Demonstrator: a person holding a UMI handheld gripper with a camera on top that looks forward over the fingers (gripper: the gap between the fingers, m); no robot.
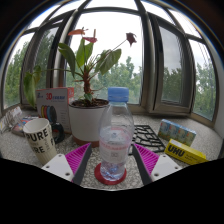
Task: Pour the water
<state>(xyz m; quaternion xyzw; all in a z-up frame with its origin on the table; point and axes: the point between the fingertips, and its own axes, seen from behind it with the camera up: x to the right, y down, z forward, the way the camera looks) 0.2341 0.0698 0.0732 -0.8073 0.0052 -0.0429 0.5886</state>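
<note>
Your gripper (113, 163) holds its fingers spread, with the water bottle (115, 138) standing upright between the pink pads (77, 158) on a red coaster (111, 178). Ahead to the left stands a paper cup (40, 138); behind the bottle, a potted plant (88, 100).

Single cam on claw (113, 160), low near counter, facing fwd toward bay window (110, 45); bottle (115, 140) seemingly close.

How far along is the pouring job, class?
Done: the tool is lined up, with the capped water bottle standing on the table between its open fingers. In hand: closing to grasp. Left: uncapping, then pouring, perhaps into the paper cup.
</note>
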